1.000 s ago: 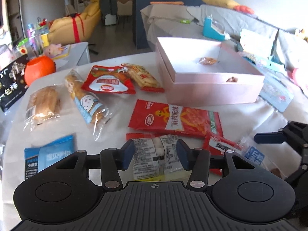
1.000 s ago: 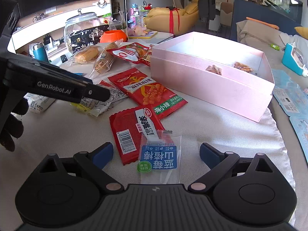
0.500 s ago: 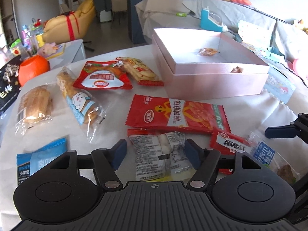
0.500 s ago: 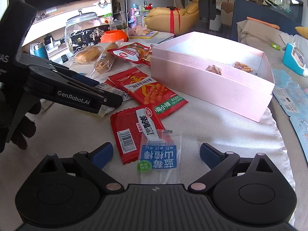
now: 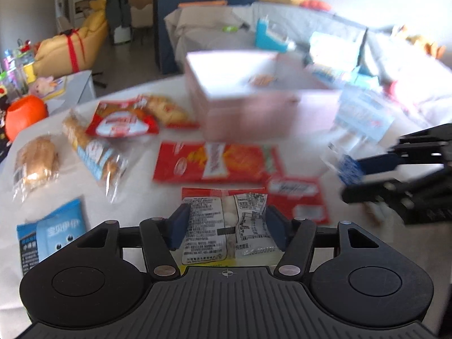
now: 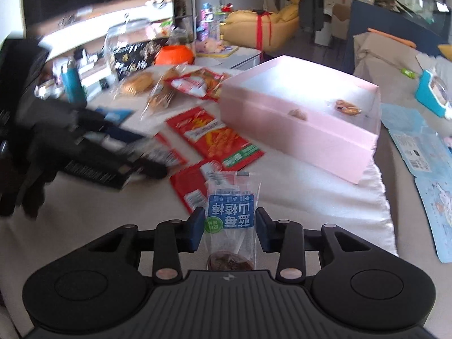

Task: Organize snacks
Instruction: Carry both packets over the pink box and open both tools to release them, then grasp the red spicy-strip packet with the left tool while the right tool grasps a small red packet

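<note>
Two grippers each pinch a snack packet above the white-clothed table (image 6: pixel 325 195). The left gripper (image 5: pixel 224 227) has its blue pads pressed against both side edges of a clear packet printed with black text (image 5: pixel 226 226); the packet's long axis runs straight along the fingers, its far end pointing away from the camera toward the pink box (image 5: pixel 254 96), its near end with a yellow strip tucked back by the gripper body. The right gripper (image 6: pixel 229 230) clamps a narrow clear packet with a blue label (image 6: pixel 230 212) between its pads. That packet also lies lengthwise along the fingers, its crimped end pointing forward and a dark brown snack showing at the near end by the gripper body; the label's characters read upside down from this camera.

In the right wrist view the pink box (image 6: pixel 305 118) sits open ahead and to the right, with two small brownish snacks lying inside it. A long red packet (image 6: pixel 214 138) lies flat on the cloth just left of the box, with a smaller red packet (image 6: pixel 189 186) nearer, partly behind the held blue-label packet. Farther left on the table lie bread packets (image 5: pixel 36 161) and a red-and-white packet (image 5: pixel 124 120), all motion-blurred. A blue packet (image 5: pixel 50 234) lies at the near left in the left wrist view.
</note>
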